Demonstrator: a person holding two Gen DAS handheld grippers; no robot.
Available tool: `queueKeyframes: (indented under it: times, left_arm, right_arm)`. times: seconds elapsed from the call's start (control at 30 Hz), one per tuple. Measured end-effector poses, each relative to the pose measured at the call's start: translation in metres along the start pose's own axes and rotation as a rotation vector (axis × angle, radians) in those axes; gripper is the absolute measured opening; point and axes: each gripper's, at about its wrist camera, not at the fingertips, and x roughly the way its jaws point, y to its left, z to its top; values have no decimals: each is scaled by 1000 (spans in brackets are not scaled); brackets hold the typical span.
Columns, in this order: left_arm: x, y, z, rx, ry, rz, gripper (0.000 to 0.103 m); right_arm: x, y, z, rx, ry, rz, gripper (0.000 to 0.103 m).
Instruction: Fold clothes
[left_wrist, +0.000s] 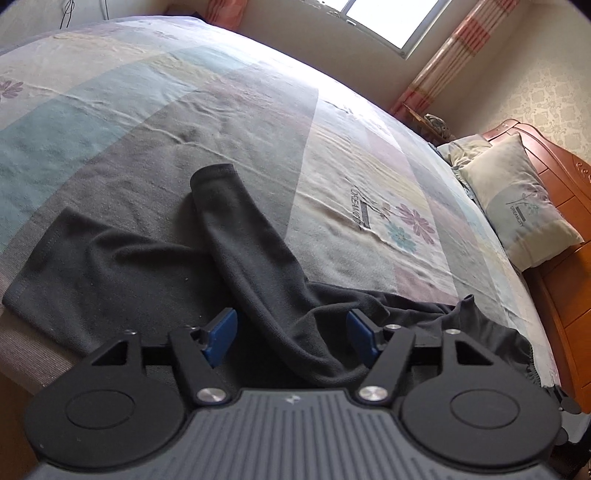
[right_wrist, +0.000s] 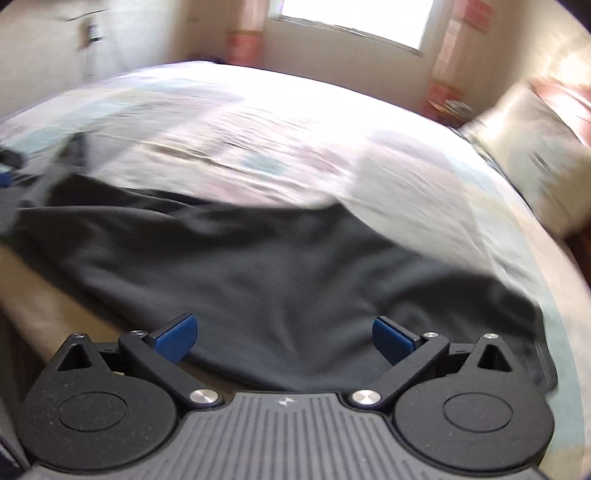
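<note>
L wrist view:
- Your left gripper (left_wrist: 291, 334): jaws stood wide apart, blue pads (left_wrist: 221, 336) either side of a sleeve, nothing clamped.
- Dark garment (left_wrist: 122, 273): black/charcoal knit, lay on the bed (left_wrist: 207, 110) at its near edge. One flat panel spread toward the near-left corner; one sleeve (left_wrist: 236, 221) ran from between your pads out toward the bed's middle, cuff end farthest. Rest was bunched along the near edge to the right.
- Bedspread: pastel patchwork w/ flower prints, wrinkled.
- Pillow (left_wrist: 517, 199): at the bed's right edge, against a wooden headboard (left_wrist: 554, 177).
- Window (left_wrist: 391, 18) and pink-check curtain (left_wrist: 447, 51) beyond the far edge.

R wrist view (heavy motion blur):
- Your right gripper (right_wrist: 286, 338): jaws spread wide, pads (right_wrist: 176, 336) over the cloth, gripping nothing.
- Same dark garment (right_wrist: 258, 266): broad smooth expanse along the bed's (right_wrist: 258, 122) near edge, reaching toward the near-right corner.
- Blue-and-black piece at the left border: prob. your other tool, too blurred to confirm.
- Pillow (right_wrist: 532, 155) at the right edge; window (right_wrist: 354, 18) past the far edge.
</note>
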Motion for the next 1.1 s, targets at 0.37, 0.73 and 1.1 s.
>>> queueKeyframes:
  times: [0.37, 0.73, 1.1]
  left_arm:
    - [-39, 21, -20, 14, -24, 108, 85]
    - [-42, 37, -21, -4, 5, 143, 87]
    - [1, 18, -5, -77, 60, -132, 87]
  right_arm:
    - [13, 129, 75, -465, -157, 193, 103]
    - [45, 158, 97, -479, -165, 137, 103]
    - [74, 83, 117, -175, -102, 20, 103]
